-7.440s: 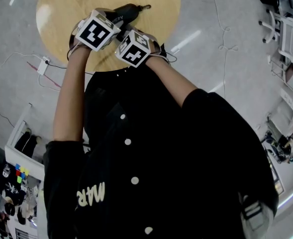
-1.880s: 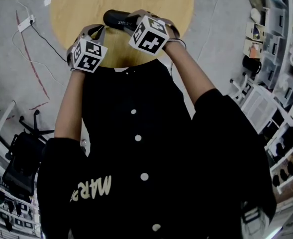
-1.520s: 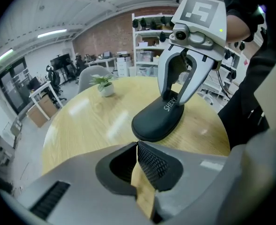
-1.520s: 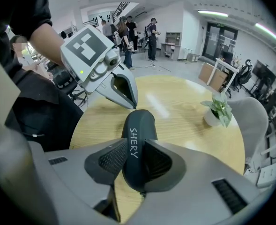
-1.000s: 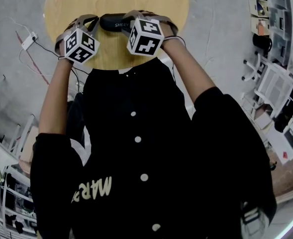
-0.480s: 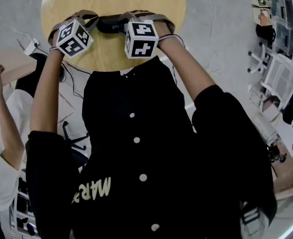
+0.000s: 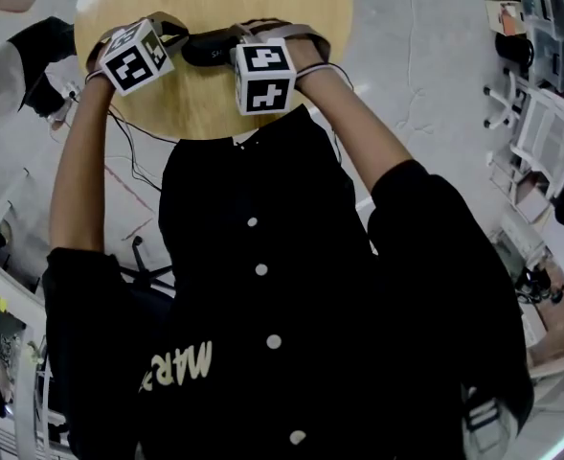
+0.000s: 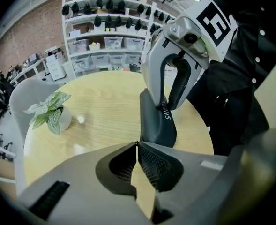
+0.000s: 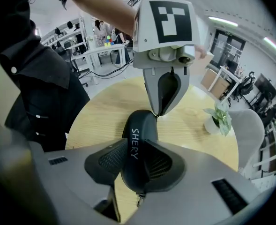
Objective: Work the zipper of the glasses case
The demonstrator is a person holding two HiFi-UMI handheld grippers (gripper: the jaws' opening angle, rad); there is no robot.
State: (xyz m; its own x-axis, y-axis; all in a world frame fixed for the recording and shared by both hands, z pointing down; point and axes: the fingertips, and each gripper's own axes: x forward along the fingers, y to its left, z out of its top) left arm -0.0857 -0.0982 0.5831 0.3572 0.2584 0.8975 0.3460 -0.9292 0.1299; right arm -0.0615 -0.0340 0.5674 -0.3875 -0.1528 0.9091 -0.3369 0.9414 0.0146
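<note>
At 12 o'clock in the head view, a round wooden counter (image 7: 262, 3) carries the black glasses case (image 7: 203, 48). The case lies over the counter's near part, its long axis running from 9 to 3 o'clock between the two tools. Whether it rests on the surface or is held just above it cannot be determined. Right tongs (image 9: 137, 162): clenched on the case, a mesh pad (image 9: 107, 161) pressed to each long side close to one end, with the lettering "SHERY" showing on the top face between them. A small metal pull (image 9: 138, 199) hangs below that end. Left tongs (image 8: 138, 145): clenched, both halves meeting with no gap, set right against the opposite end of the case. Whether a zipper tab is nipped there cannot be made out. In the right gripper view the left tool enters from 12 o'clock and its point touches the case's far end. A potted plant (image 8: 51, 114) stands on the counter at 9 o'clock of the case in the left gripper view, well apart from it. The person's black buttoned jacket (image 7: 262, 305) is at the counter's 6 o'clock edge.
</note>
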